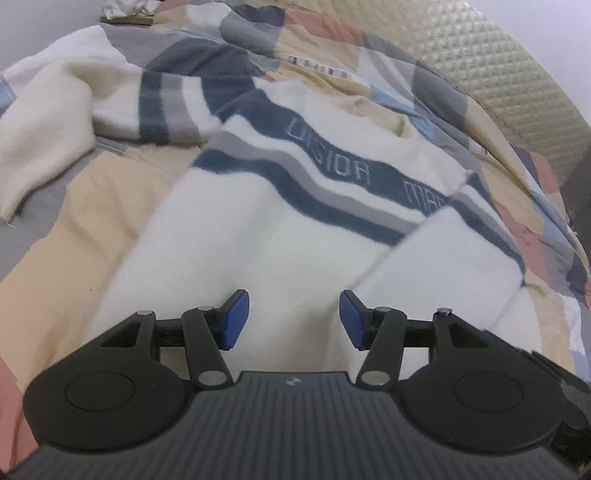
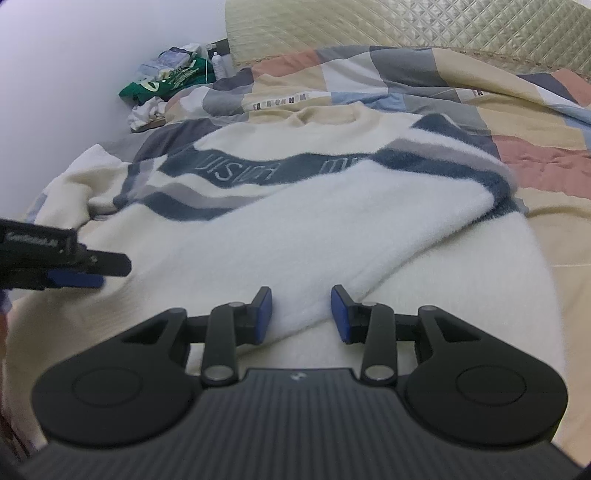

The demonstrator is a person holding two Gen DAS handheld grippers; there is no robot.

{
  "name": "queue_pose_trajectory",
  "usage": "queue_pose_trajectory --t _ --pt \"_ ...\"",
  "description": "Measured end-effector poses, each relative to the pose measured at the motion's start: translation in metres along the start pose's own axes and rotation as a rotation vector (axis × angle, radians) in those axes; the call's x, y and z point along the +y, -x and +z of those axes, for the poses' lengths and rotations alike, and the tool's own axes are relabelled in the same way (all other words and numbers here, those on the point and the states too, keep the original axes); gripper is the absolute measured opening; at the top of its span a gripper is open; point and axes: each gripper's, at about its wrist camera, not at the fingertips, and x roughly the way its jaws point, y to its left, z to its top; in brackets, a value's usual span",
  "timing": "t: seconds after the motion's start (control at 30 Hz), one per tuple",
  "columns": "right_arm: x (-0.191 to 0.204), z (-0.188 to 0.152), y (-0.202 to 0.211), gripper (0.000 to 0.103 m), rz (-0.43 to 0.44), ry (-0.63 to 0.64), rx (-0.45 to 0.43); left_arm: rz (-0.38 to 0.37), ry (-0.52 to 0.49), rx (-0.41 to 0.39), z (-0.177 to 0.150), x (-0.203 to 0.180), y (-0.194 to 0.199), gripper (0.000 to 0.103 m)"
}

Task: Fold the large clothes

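Left wrist view, bed: the bed (image 1: 110,192) under a patchwork quilt carries the whole job, giving a broad flat place to spread a big garment.
Headboard: a quilted headboard (image 2: 424,26) stands at 12 o'clock in the right wrist view, beyond the collar.
Sweater: the cream sweater (image 1: 258,240) with dark blue and grey chest stripes lies front-up across the middle of the bed.
Long axis: hem nearest the cameras at 6 o'clock, collar (image 2: 325,110) pointing to 12 o'clock.
Right sleeve: the sleeve (image 2: 332,240) is laid diagonally over the body, judged a first fold already made.
Left sleeve: the other sleeve (image 1: 48,122) sprawls out toward 10 o'clock, apparently not yet folded.
Left hand-held gripper (image 1: 293,319): released, holding nothing, poised over the lower body near the hem.
Right hand-held gripper (image 2: 301,314): released, its pads (image 2: 264,314) standing either side of the folded sleeve's end, not clamped on it.
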Motion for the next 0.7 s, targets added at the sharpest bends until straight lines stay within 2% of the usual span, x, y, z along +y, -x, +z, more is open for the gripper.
queue_pose_trajectory --t 0.2,0.4,0.5,0.7 --pt "-0.004 0.0 0.004 0.039 0.016 -0.02 0.0 0.087 -0.003 -0.076 0.023 0.009 0.008 0.06" --pt "-0.011 0.001 0.009 0.039 0.046 -0.066 0.004 0.242 0.041 -0.064 0.064 0.039 0.003 0.06" --pt "-0.014 0.0 0.011 0.038 0.048 -0.077 0.01 0.329 0.115 -0.056 0.09 0.071 0.007 0.06" --pt "-0.013 0.002 0.012 0.039 0.066 -0.083 0.007 0.466 0.325 -0.14 0.137 0.149 0.038 0.062"
